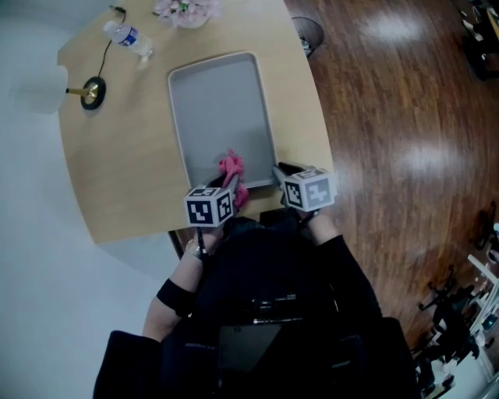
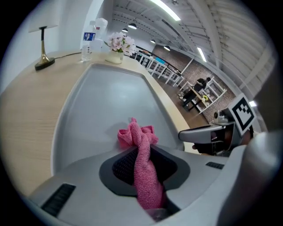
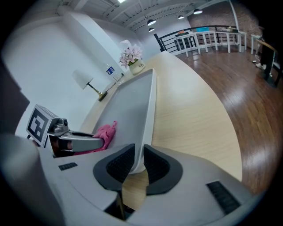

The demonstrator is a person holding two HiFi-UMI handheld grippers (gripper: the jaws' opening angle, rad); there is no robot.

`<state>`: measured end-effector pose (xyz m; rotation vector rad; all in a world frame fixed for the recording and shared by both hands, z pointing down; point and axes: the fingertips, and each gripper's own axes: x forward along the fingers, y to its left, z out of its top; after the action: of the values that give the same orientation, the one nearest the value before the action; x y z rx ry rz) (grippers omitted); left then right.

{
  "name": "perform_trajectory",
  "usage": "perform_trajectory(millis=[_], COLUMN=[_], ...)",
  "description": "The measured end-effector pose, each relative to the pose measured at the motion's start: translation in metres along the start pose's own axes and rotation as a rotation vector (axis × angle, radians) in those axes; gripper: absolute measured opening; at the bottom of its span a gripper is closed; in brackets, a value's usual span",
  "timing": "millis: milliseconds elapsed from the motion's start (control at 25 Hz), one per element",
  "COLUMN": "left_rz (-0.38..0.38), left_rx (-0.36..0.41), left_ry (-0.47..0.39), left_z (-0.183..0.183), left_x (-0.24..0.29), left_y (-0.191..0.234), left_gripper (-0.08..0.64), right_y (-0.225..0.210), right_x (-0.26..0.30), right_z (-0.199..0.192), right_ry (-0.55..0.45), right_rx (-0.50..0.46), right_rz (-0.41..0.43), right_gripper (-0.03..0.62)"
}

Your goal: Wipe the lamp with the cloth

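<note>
Left gripper [image 2: 146, 154], nearest the person, is clamped on a pink cloth [image 2: 138, 134], which runs up between its pads and bunches in a knot just past the tips, over the near end of a grey tray [image 1: 222, 109]. Beside it on the right, the right gripper [image 3: 137, 163] has its jaws pinched on the tray's near right rim, apparently steadying it. The lamp [image 1: 86, 92], with a brass stem, dark round base and white shade, stands at the far left of the wooden table [image 1: 125, 171], well apart from the cloth. Beyond the tray are a water bottle [image 1: 129, 39] and a pot of flowers [image 1: 185, 11]. To my eye the step in hand is carrying the cloth over to the lamp. Doing that well means lifting it clear of the tray's raised left rim, keeping the loose knot leading, and meeting the slender stem gently, since the lamp looks easy to tip.
</note>
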<state>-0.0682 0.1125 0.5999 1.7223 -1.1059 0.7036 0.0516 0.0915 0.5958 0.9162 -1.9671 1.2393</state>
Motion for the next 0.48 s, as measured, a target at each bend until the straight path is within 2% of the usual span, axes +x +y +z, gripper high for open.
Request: perform_trajectory(millis=[240,480], left_rz=[-0.139,-0.188], left_rx=[0.031,0.014], left_ry=[0.018,0.002], left_z=[0.007,0.011], left_x=[0.034,0.046], left_y=[-0.066,-0.088], left_gripper=[0.086,0.086], right_y=[0.0,-0.006], right_x=[-0.001,-0.003], right_z=[0.001,0.0], right_ry=[-0.003,-0.014], right_rx=[0.018,0.055], right_rz=[0.011,0.016], right_gripper=[0.066,0.041])
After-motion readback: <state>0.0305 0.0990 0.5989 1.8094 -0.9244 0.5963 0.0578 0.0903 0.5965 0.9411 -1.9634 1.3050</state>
